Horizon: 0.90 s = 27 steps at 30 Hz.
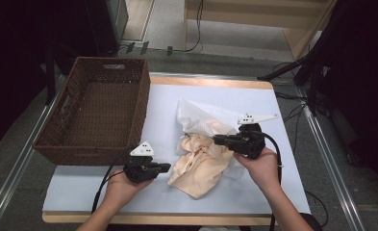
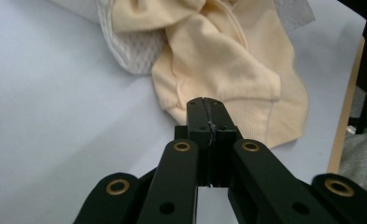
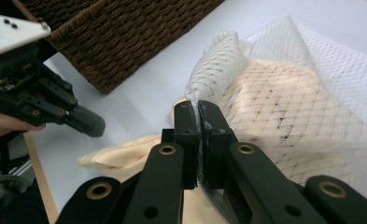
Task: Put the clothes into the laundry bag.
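Mesh of a white laundry bag is pinched between the clenched jaws of the right gripper at mid-table, while a cream garment lies partly inside the bag and spills out toward the person. Clenched on nothing, the left gripper hovers just short of the garment's hem, so the work looks barely begun. Left of the white tabletop, a wicker basket sits empty; nothing blocks either hand.
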Tool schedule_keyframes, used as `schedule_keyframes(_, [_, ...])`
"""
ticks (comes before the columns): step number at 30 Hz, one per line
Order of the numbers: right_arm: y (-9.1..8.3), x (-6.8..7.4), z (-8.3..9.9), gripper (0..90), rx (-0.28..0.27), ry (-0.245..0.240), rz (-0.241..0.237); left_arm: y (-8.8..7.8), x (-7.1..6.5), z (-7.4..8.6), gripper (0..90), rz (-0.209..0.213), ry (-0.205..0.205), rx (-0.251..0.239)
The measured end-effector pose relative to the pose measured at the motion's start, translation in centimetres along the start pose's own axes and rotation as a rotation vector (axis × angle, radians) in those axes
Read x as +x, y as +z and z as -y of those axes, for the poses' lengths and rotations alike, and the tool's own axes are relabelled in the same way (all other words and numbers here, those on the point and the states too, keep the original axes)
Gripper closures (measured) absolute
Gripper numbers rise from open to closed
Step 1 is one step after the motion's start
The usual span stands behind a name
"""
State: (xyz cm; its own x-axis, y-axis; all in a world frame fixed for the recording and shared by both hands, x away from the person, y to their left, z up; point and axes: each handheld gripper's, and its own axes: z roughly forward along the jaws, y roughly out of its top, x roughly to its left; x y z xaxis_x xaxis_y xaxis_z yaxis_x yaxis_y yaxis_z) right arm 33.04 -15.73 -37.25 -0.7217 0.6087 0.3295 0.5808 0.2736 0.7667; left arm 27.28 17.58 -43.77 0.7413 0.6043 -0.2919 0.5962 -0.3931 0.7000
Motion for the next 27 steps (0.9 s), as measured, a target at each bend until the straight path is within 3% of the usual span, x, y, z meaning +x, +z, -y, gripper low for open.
schedule_keyframes(4, [0.0,-0.2,-0.3,88.0,-0.002,-0.001,-0.008,0.0,-0.1,1.1,90.0,-0.015,0.006,0.023])
schedule_keyframes(7, [0.3,-0.3,-0.6,88.0,-0.005,-0.005,-0.013,-0.1,-0.2,2.0,90.0,-0.012,-0.023,0.018])
schedule_keyframes(10, [0.6,-0.2,-0.9,88.0,-0.004,-0.010,-0.022,0.3,-0.3,3.0,90.0,-0.018,-0.032,0.048])
schedule_keyframes(14, [1.0,-0.1,-1.2,88.0,0.001,-0.024,-0.028,1.4,-0.7,3.8,90.0,-0.011,-0.014,0.067])
schedule_keyframes(18, [1.2,0.0,-1.3,88.0,0.005,-0.024,-0.029,2.2,-1.2,3.4,90.0,0.002,-0.009,0.060])
schedule_keyframes(23, [1.1,0.0,-1.2,88.0,0.001,-0.023,-0.024,3.7,-2.1,2.2,90.0,-0.001,0.051,0.076])
schedule_keyframes(27, [0.9,0.1,-0.9,88.0,0.005,-0.018,-0.018,5.0,-2.6,1.2,90.0,0.015,0.062,0.064])
